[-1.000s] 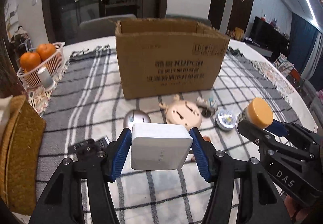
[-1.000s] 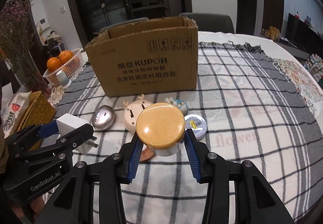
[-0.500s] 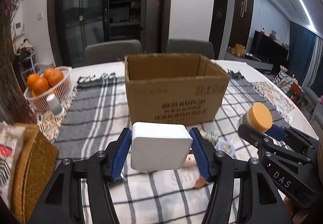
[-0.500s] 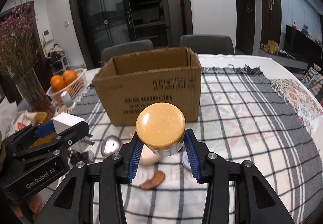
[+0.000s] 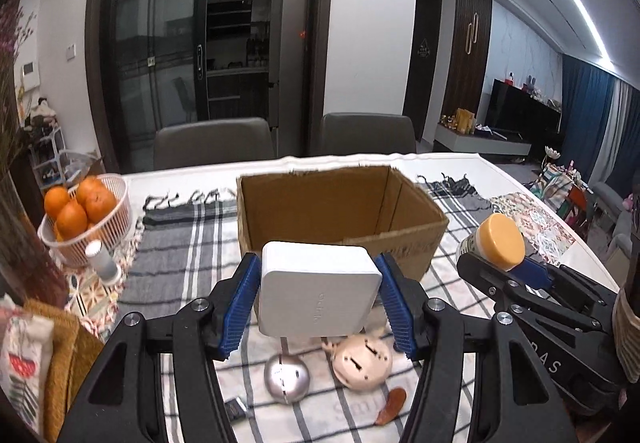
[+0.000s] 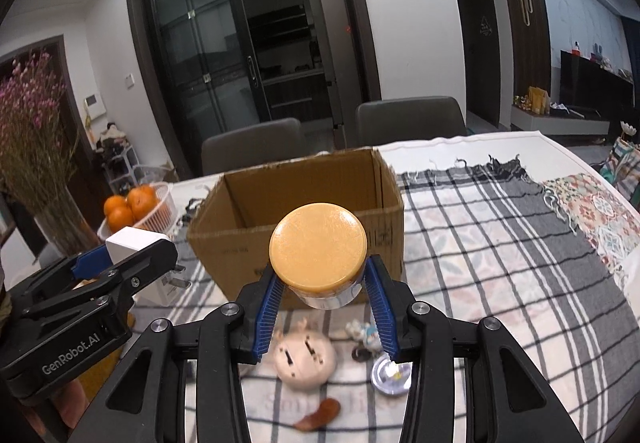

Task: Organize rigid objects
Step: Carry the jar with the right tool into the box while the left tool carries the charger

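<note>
Charger block (image 5: 318,293), clamped in our left fingers (image 5: 240,307), hangs before the cardboard box (image 5: 340,219). Right view: our right fingers (image 6: 269,305) grip the yellow-lidded jar (image 6: 318,257) short of that box; next we carry both over its rim.

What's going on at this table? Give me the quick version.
A person is tidying small items into the open cardboard box, holding a gripper in each hand. The left gripper is shut on a white charger block, and the right gripper is shut on a jar with a tan lid. Both are held up in the air just short of the box. A silver egg-shaped thing, a cream round toy and a small tin lie on the checked cloth.
</note>
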The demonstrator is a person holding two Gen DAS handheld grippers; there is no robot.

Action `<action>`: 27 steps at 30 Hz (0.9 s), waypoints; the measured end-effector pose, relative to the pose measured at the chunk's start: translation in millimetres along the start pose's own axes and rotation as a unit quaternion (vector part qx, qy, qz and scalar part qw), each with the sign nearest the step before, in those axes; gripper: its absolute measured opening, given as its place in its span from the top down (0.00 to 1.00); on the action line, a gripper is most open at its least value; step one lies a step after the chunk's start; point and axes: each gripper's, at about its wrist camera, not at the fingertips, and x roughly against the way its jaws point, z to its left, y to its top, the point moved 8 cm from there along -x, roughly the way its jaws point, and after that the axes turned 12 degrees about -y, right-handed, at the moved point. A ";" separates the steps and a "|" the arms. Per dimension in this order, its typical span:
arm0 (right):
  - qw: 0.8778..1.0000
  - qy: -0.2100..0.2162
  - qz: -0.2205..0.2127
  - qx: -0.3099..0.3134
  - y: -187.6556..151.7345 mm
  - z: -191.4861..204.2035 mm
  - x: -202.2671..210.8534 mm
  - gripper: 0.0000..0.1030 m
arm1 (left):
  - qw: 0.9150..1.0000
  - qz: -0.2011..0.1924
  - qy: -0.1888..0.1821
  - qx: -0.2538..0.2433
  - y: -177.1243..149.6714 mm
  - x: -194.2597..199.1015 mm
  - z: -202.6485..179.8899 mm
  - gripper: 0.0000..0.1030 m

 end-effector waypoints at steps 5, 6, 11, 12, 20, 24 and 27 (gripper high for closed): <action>1.000 0.004 -0.002 -0.004 18.9 1.5 -7.8 0.58 | 1.000 -0.005 0.001 -0.006 21.3 -9.1 4.2 0.43; 1.000 0.004 -0.002 -0.003 23.0 2.1 -9.9 0.58 | 1.000 -0.005 0.001 -0.006 24.4 -11.3 4.8 0.43; 1.000 0.006 -0.001 0.001 42.4 4.5 -21.1 0.58 | 1.000 0.000 -0.005 -0.009 41.2 -22.6 6.3 0.43; 1.000 0.008 0.003 0.002 45.1 4.7 -23.9 0.58 | 1.000 0.001 -0.005 -0.009 43.7 -23.8 6.3 0.43; 0.999 0.016 0.042 0.022 65.3 10.7 -54.4 0.58 | 0.999 0.039 -0.008 -0.006 58.8 -52.1 16.6 0.43; 0.997 0.010 0.065 0.043 71.2 11.7 -74.3 0.58 | 0.998 0.061 -0.011 0.001 63.6 -68.9 22.4 0.43; 0.994 0.015 0.096 0.053 72.5 13.0 -90.0 0.58 | 0.997 0.081 -0.012 0.008 65.6 -82.6 26.7 0.43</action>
